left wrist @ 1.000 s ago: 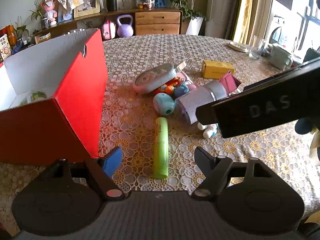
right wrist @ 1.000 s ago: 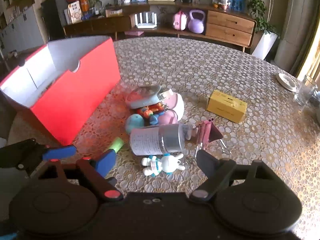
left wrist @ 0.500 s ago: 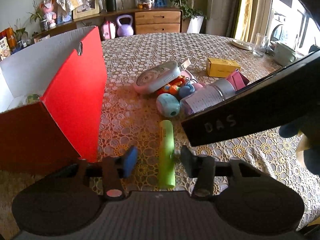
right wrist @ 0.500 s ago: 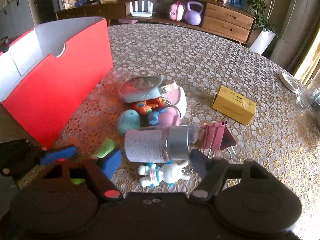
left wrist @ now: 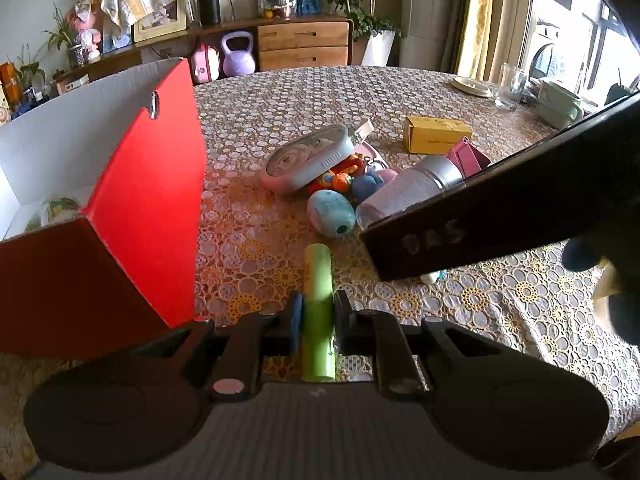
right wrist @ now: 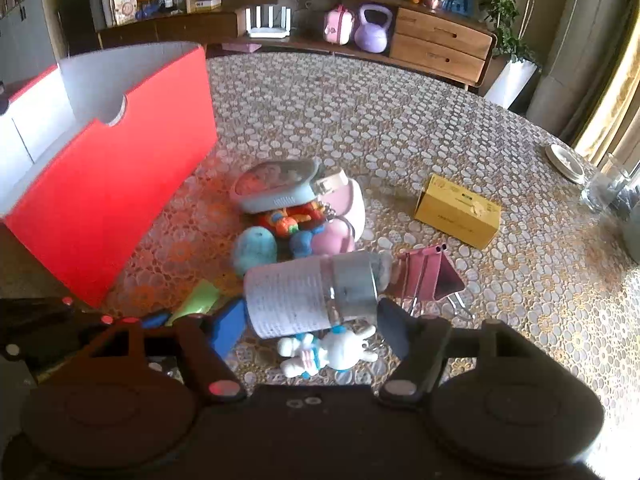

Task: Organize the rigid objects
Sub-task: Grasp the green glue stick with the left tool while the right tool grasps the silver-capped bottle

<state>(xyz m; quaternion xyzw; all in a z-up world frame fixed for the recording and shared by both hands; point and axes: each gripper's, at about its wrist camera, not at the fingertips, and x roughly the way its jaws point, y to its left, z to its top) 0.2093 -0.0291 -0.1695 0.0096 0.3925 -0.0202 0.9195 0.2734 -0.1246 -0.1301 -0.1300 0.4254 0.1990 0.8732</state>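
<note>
My left gripper (left wrist: 316, 318) is shut on a green tube (left wrist: 318, 304) that lies on the tablecloth beside the open red box (left wrist: 148, 196). The tube's tip (right wrist: 198, 296) also shows in the right wrist view. My right gripper (right wrist: 310, 320) is open, its fingers on either side of a lying grey-capped bottle (right wrist: 312, 292), just above a white rabbit toy (right wrist: 328, 354). Behind the bottle lies a pile: a teal egg toy (right wrist: 254, 250), a pink binder clip (right wrist: 428, 276), a grey round case (right wrist: 276, 188) and small coloured toys.
A yellow carton (right wrist: 458, 210) lies right of the pile. A glass (left wrist: 508, 86), a plate (left wrist: 470, 86) and a mug (left wrist: 558, 104) stand at the far right table edge. The red box (right wrist: 108, 184) holds a small item (left wrist: 60, 208). A sideboard stands behind the table.
My left gripper moved forward and closed on the green tube. My right gripper came down and forward over the bottle, staying open.
</note>
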